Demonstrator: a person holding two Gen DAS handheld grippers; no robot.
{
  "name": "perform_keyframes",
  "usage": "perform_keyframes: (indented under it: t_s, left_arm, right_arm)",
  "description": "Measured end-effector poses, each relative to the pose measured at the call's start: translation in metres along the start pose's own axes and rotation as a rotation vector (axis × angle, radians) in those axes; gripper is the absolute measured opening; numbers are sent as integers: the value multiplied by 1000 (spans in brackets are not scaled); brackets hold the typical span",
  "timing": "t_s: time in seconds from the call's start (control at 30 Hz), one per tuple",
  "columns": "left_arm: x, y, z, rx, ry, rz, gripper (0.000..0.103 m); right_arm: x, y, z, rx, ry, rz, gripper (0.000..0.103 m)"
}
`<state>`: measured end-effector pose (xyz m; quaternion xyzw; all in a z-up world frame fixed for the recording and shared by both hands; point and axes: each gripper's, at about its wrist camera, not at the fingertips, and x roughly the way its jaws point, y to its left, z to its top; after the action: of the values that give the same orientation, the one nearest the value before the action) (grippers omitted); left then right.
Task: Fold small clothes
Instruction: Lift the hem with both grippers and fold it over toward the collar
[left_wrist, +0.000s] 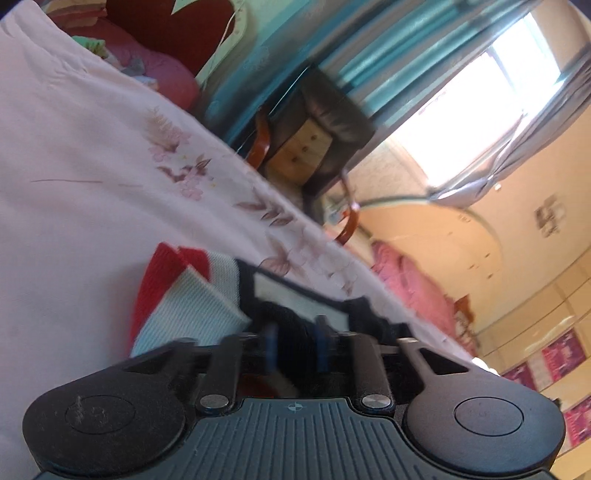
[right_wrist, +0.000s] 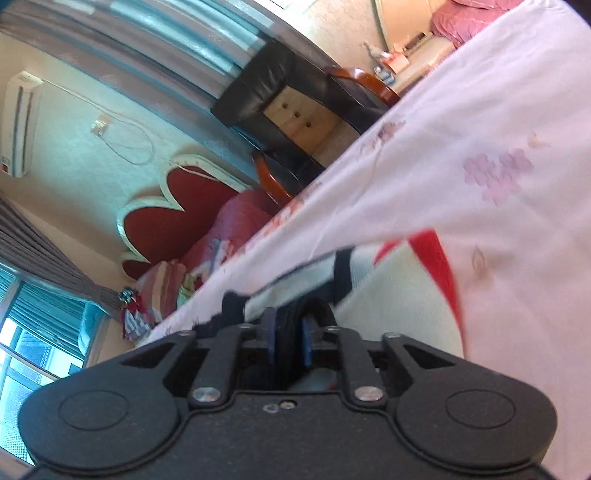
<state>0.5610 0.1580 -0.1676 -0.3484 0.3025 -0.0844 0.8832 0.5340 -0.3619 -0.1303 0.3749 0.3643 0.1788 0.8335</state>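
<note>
two handheld grippers and one small knitted garment on a bed, seen tilted through both wrist cameras. the left gripper (left_wrist: 295, 347) stands with its two blue-padded fingers (left_wrist: 270, 347) a narrow gap apart, dark fabric lying between them; whether the pads actually press that fabric cannot be told. the right gripper (right_wrist: 289, 341) is clenched on a dark ribbed fold of the garment, pinched between its two blue pads. the knitted garment (left_wrist: 184, 306) is white and pale blue with red bands and dark navy trim, and lies directly ahead of both grippers on one pink floral bedsheet (left_wrist: 92, 177), its near edge gathered up at the fingers. motion blur softens the cloth edges in both views. background, one of each: a dark leather armchair (right_wrist: 266, 85) with a wooden drawer unit (right_wrist: 299, 114) showing three knobs, a red scalloped headboard (right_wrist: 177, 210), a wall air conditioner (right_wrist: 20, 122), and teal curtains (left_wrist: 369, 55) beside a bright window (left_wrist: 480, 110).
</note>
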Motion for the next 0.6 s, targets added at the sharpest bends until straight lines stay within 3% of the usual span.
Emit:
perform_keyframes:
  t_s: [0.03,0.1,0.13,0.2,0.23,0.3,0.37,0.47,0.53,0.57,0.6]
  left_arm:
    - [-3,-1,-2,9,-39,-23,53]
    - [-8,-6,-5,53,-120,18,94]
    - [-10,-8,-5,76,-137,33,94]
    - [-6,-12,-2,116,-108,44,93]
    - [-3,-16,1,152,-83,70,90]
    - [9,-23,8,207,-19,121,73]
    - [20,-29,11,256,54,159,65]
    - [29,-40,8,343,87,252,33]
    - [25,-39,5,332,52,275,16]
    - [20,-36,5,309,26,253,5]
    - [14,-35,3,301,-14,244,5]
  right_arm:
    - [0,-1,2,-8,-21,8,35]
    - [-9,3,3,-48,-101,-6,72]
    - [-14,5,3,-67,-134,-5,74]
    - [-15,7,4,-87,-125,19,60]
    - [-14,11,5,-111,-106,17,56]
    - [-7,23,3,-201,-56,-18,48]
    - [6,39,1,-318,0,-116,46]
    - [25,58,-11,-470,69,-239,42]
    - [34,71,-21,-567,82,-313,28]
    - [36,76,-26,-616,77,-347,6]
    - [38,81,-30,-650,69,-373,5]
